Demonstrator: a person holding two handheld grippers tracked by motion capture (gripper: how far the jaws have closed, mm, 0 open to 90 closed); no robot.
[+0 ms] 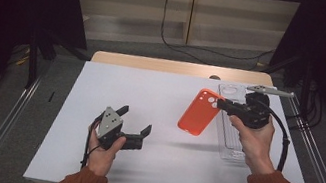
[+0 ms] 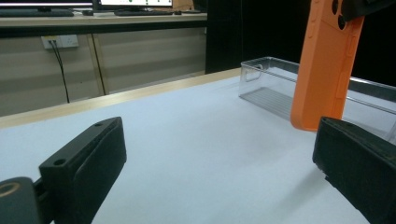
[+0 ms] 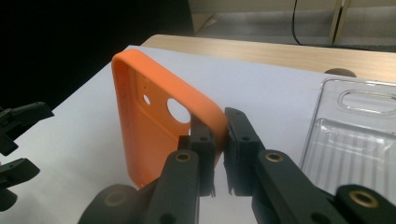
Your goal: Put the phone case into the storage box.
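Orange phone case (image 1: pixel 200 112) is pinched by its camera-end rim in my right gripper (image 1: pixel 224 104), hanging tilted above the white table (image 1: pixel 160 96), centre-right of the high view. Clear plastic tray (image 1: pixel 230 134) lies flat just right of it. My left gripper (image 1: pixel 133 126) sits lower centre, jaws spread wide, nothing in them, hand low near the table. Right forearm comes up from the lower right, wrist turned inward.

Left gripper view: both jaws far apart at the bottom corners; the case (image 2: pixel 327 70) hangs at upper right, tray (image 2: pixel 275 81) behind it.

Right gripper view: jaws nearly closed on the case's (image 3: pixel 154 116) rim at frame centre, tray (image 3: pixel 359 126) at right.

My read: case lifted, mid-carry. Next move likely needs the left gripper to take the free lower end, or a lowering onto the table; the grip is thin, so slip is a risk.
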